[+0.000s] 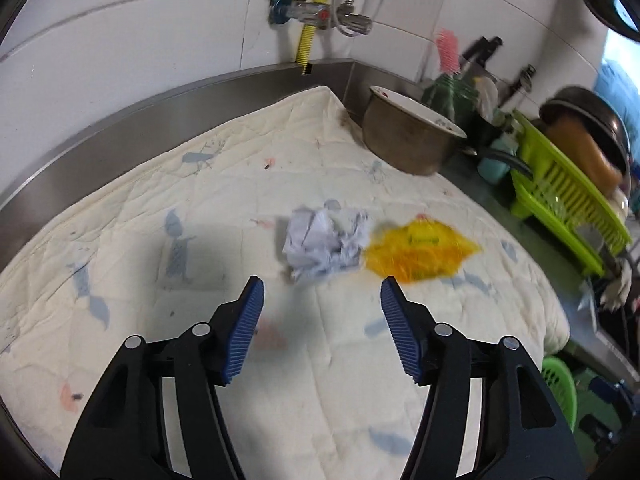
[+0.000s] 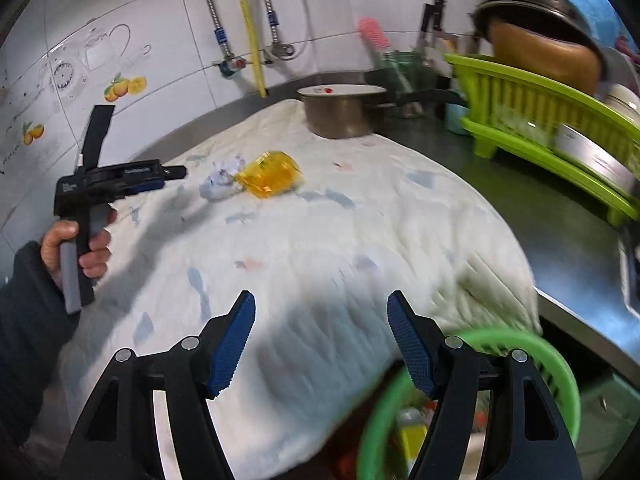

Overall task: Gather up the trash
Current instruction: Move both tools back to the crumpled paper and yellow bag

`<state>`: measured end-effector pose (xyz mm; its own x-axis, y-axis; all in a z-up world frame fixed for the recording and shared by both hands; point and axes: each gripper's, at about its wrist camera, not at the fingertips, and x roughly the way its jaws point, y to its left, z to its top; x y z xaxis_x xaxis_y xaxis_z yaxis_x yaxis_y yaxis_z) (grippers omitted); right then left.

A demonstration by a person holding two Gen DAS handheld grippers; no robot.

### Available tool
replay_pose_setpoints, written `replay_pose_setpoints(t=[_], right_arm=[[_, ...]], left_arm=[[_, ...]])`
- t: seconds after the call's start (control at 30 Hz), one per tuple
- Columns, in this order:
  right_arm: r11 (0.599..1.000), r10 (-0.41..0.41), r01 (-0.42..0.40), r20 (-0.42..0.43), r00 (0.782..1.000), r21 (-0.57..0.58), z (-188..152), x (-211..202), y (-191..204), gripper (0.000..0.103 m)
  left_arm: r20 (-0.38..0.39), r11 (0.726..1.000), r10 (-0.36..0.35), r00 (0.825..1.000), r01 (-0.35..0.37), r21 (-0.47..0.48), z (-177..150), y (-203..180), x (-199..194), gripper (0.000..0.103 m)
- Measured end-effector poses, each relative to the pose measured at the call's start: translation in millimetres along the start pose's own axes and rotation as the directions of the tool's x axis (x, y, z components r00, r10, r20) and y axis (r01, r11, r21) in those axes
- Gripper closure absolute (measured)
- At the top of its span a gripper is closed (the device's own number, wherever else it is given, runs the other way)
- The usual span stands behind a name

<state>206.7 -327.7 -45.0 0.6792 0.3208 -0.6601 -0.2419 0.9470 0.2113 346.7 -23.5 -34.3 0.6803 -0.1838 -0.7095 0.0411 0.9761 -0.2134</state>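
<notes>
Both ribbed-padded tools, left [image 1: 322, 286] and right [image 2: 321, 302], gape wide above quilted cloth [image 1: 224, 184]; crumpled paper [image 1: 324, 240] touches glossy yellow wrapper [image 1: 416, 252].

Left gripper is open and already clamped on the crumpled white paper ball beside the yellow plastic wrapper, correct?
Not clamped. The left wrist view shows the left gripper open and short of the crumpled white paper ball, touching nothing. The paper does lie beside the yellow plastic wrapper.
</notes>
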Motion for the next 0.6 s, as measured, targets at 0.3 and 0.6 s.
replay_pose_setpoints(t=[0.3, 0.6], right_arm=[[0.993, 0.106, -0.107, 0.007, 0.994, 0.047, 69, 66, 16, 0.037], [0.987, 0.131, -0.129, -0.013, 0.991, 0.099, 102, 119, 11, 0.037]], left_arm=[[-0.048, 0.992, -0.047, 0.998, 0.041, -0.120, 27, 13, 49, 0.035], [-0.083, 0.980, -0.096, 0.992, 0.080, -0.181, 26, 26, 79, 0.036]])
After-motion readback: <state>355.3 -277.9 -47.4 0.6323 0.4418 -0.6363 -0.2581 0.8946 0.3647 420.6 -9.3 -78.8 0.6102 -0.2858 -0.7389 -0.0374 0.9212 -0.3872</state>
